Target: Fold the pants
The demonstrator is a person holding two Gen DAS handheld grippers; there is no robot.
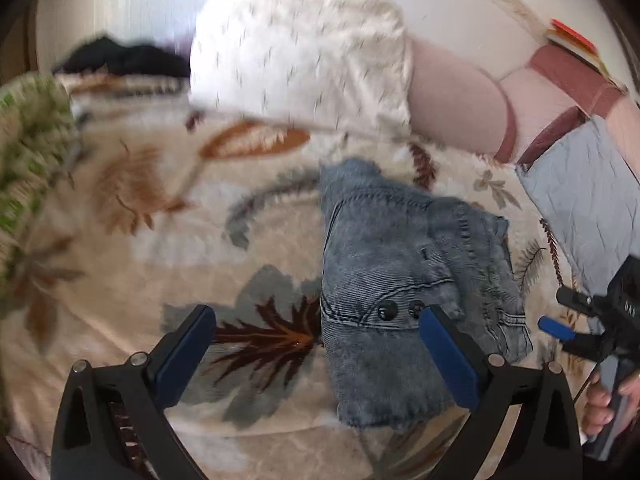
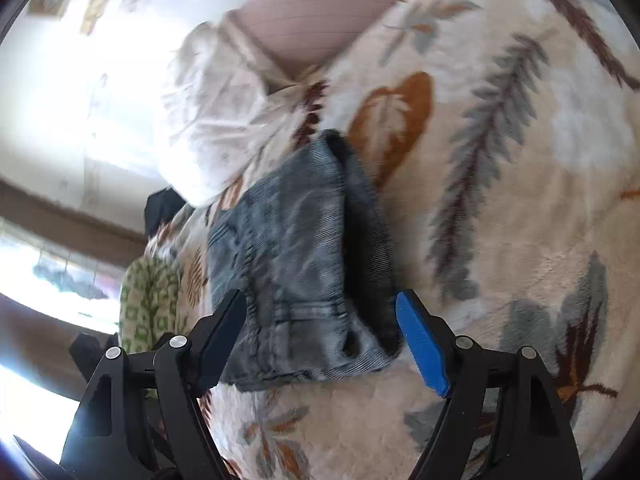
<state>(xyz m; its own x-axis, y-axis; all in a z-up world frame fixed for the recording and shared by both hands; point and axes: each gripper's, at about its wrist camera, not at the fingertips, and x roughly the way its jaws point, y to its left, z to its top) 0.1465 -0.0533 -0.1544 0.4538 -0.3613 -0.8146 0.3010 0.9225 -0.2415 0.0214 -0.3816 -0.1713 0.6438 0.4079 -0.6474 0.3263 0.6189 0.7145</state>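
**Folded denim on blanket, both grippers released**

Faded blue-grey denim pants [image 1: 404, 280] lie folded in a compact bundle on the cream leaf-patterned fleece blanket [image 1: 160, 216]. Left gripper [image 1: 320, 344] hangs over the near edge, jaws spread wide, gripping nothing. Right gripper [image 2: 320, 332] straddles the bundle's near end, pads apart from the cloth.

A leaf-patterned fleece blanket [image 2: 500, 240] covers the bed; daylight floods through a window [image 2: 52, 276] beside white walls [image 2: 60, 100].
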